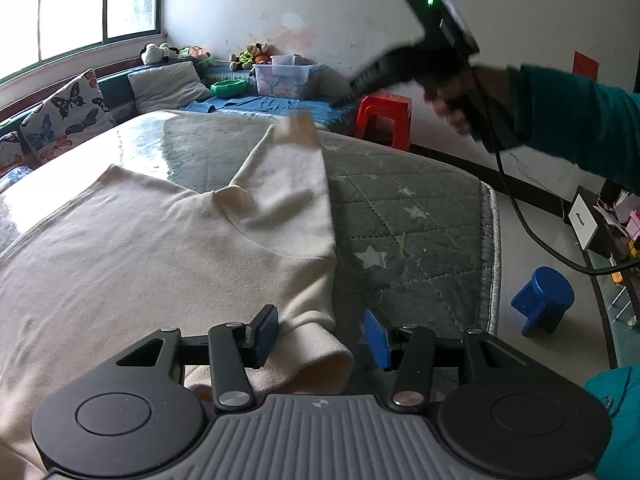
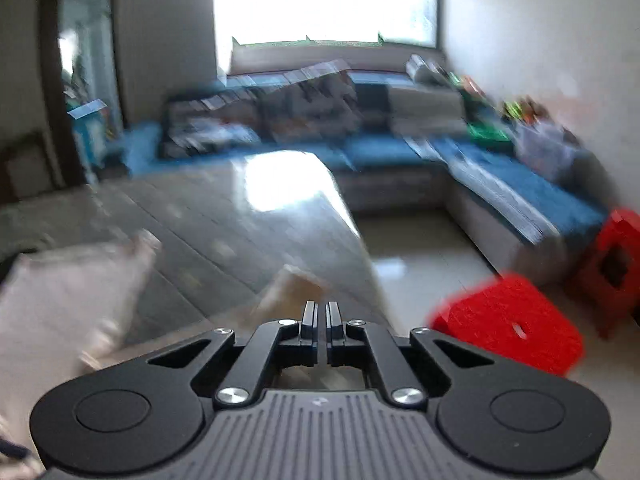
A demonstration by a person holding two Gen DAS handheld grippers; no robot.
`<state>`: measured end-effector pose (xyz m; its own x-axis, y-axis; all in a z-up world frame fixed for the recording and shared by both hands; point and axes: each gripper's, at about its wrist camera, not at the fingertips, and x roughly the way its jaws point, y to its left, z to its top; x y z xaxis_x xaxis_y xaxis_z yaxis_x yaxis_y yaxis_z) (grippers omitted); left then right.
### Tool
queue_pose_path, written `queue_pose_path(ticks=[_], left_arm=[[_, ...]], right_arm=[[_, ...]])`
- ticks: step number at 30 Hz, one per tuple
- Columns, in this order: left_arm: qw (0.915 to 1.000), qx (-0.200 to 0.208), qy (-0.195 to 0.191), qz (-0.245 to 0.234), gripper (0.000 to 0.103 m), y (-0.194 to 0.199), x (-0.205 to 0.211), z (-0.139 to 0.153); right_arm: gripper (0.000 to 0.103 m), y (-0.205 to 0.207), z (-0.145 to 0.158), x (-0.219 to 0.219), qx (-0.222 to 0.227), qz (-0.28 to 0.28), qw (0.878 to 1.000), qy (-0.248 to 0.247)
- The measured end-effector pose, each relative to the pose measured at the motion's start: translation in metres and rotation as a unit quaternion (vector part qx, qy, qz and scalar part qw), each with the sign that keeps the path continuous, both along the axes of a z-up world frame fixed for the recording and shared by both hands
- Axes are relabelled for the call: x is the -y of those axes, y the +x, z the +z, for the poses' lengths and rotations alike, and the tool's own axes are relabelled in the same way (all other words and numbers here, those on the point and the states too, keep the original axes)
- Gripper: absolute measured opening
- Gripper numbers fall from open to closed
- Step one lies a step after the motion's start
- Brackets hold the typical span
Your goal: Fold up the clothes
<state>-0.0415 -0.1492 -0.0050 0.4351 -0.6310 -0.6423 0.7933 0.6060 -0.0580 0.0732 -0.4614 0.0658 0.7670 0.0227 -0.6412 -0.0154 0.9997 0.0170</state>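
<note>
A cream sweater (image 1: pixel 160 248) lies flat on the table's grey quilted star cover (image 1: pixel 404 208). One sleeve runs toward the camera, and its cuff (image 1: pixel 316 356) lies between the blue pads of my left gripper (image 1: pixel 322 336). That gripper stands open: the left pad touches the cloth and the right pad is clear of it. The other sleeve (image 1: pixel 288 168) stretches to the far edge, its end blurred. My right gripper (image 1: pixel 352 88), held by a hand in a teal sleeve, hovers just beyond that end. In the right wrist view my right gripper (image 2: pixel 322 312) is shut with nothing between its fingers, and cream cloth (image 2: pixel 292 288) lies below it.
Beyond the table are a red stool (image 1: pixel 384 116), a blue-covered sofa (image 1: pixel 256 104) with butterfly cushions, and a clear plastic box (image 1: pixel 284 78). A blue stool (image 1: pixel 544 300) stands on the floor at the right. A black cable (image 1: pixel 520 208) hangs from the right gripper.
</note>
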Motion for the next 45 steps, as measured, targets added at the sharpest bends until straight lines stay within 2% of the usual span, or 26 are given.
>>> queue_pose_path(ticks=[2,4,6,7,10,13,14,19,23,27,31,36,38,41,45], left_arm=[[1.0,-0.003,-0.001,-0.001,0.051,0.0,-0.001,0.001],[1.0,-0.002,0.001,-0.006,0.051,-0.002,-0.001,0.0],[1.0,-0.001,0.003,-0.008,0.051,-0.002,0.0,0.001],[1.0,-0.002,0.004,-0.007,0.051,-0.001,0.0,0.001],[1.0,-0.001,0.002,-0.002,0.052,-0.003,0.001,0.0],[1.0,-0.003,0.001,0.0,0.053,-0.004,0.0,0.0],[1.0,-0.004,0.0,0.002,0.053,-0.005,-0.001,0.0],[0.9999,-0.008,-0.008,0.008,0.053,-0.011,-0.006,0.002],[0.9994,-0.011,-0.031,0.008,0.053,-0.021,-0.019,0.01],[0.9985,-0.003,-0.042,0.036,0.054,-0.033,-0.045,0.019],[0.9943,0.004,-0.047,0.096,0.054,-0.04,-0.08,0.026],[0.9874,0.0,-0.044,0.152,0.052,-0.039,-0.112,0.026],[0.987,-0.002,-0.048,0.154,0.052,-0.041,-0.116,0.024],[0.9881,-0.005,-0.054,0.144,0.052,-0.044,-0.114,0.02],[0.9924,-0.008,-0.044,0.115,0.052,-0.051,-0.105,0.012]], right_arm=[[0.009,0.001,-0.015,0.013,-0.029,-0.031,0.999,0.0],[0.01,-0.005,-0.018,0.013,-0.024,-0.029,0.999,-0.007],[0.024,-0.007,-0.016,0.002,-0.019,-0.004,1.0,-0.008],[0.036,-0.006,-0.016,-0.003,-0.016,0.008,1.0,-0.01],[0.038,0.004,-0.017,-0.027,-0.01,0.052,0.999,-0.008],[0.04,0.028,-0.025,-0.044,-0.024,0.069,0.997,0.013],[0.045,0.037,-0.029,-0.05,-0.028,0.073,0.997,0.017],[0.055,0.061,-0.049,-0.065,-0.037,0.066,0.997,-0.009],[0.056,0.054,-0.043,-0.066,-0.038,0.068,0.997,-0.01],[0.057,0.021,-0.027,-0.083,-0.023,0.123,0.991,-0.04],[0.061,-0.018,-0.012,-0.111,-0.01,0.203,0.978,-0.044],[0.061,-0.059,-0.008,-0.167,0.006,0.329,0.943,-0.043],[0.061,-0.069,-0.009,-0.191,0.008,0.372,0.927,-0.044],[0.06,-0.078,-0.017,-0.218,0.002,0.409,0.911,-0.048],[0.057,-0.089,-0.031,-0.236,-0.016,0.437,0.898,-0.055]])
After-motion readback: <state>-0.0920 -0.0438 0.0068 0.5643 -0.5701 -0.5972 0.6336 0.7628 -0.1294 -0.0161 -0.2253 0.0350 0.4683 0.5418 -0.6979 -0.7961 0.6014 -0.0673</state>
